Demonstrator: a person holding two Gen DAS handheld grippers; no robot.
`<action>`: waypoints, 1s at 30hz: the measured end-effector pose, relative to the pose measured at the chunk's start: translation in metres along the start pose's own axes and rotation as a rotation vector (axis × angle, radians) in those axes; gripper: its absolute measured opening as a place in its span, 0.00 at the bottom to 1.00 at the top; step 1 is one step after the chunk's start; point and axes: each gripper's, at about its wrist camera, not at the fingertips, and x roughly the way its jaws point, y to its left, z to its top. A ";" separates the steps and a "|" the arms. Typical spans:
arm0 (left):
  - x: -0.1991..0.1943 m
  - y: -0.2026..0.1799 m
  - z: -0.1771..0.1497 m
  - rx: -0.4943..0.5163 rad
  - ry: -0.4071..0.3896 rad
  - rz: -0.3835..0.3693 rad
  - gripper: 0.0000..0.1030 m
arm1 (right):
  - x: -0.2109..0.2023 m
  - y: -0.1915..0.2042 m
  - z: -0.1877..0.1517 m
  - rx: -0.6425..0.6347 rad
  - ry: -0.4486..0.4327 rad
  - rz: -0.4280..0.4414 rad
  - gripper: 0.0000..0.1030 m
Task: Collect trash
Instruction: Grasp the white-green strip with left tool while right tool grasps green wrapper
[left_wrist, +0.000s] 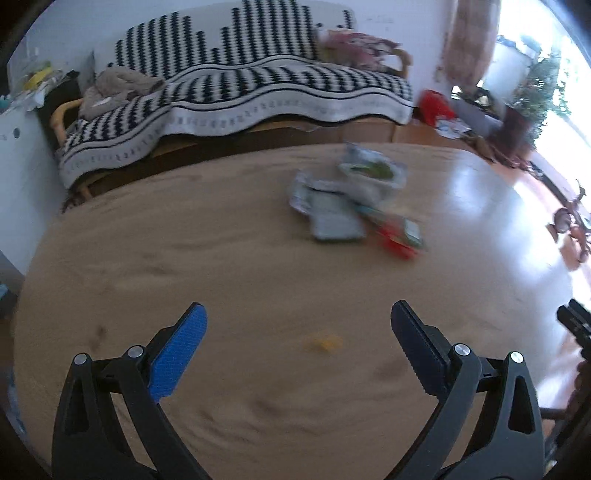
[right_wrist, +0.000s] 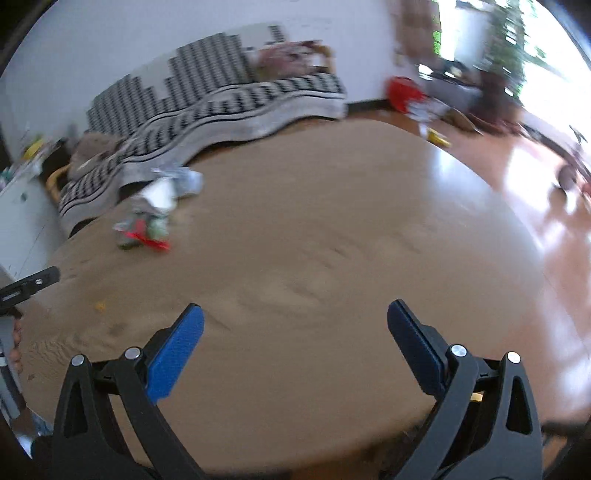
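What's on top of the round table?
On the round wooden table: a pile of crumpled wrappers and a small yellow scrap. Anything beneath the pile is hidden. Left gripper and right gripper are open, empty.

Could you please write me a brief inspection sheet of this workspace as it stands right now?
Surface: round wooden table, glare at its right side.
Job's things: blurred pile of wrappers lying far across the table; small yellow scrap near the left gripper.
Clutter: nothing else seen on the table.
Grippers: left gripper and right gripper both open, empty, above the table.
Cables: nothing seen.
Surroundings: sofa with black-and-white throw, red item on the floor, bright window.
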 end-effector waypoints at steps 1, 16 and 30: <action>0.008 0.008 0.008 0.000 0.003 0.012 0.94 | 0.008 0.012 0.009 -0.017 -0.001 0.011 0.93; 0.150 0.035 0.103 0.055 0.094 -0.098 0.94 | 0.167 0.123 0.076 -0.227 0.146 0.104 0.90; 0.188 0.042 0.114 0.051 0.114 -0.198 0.69 | 0.201 0.142 0.081 -0.259 0.208 0.182 0.57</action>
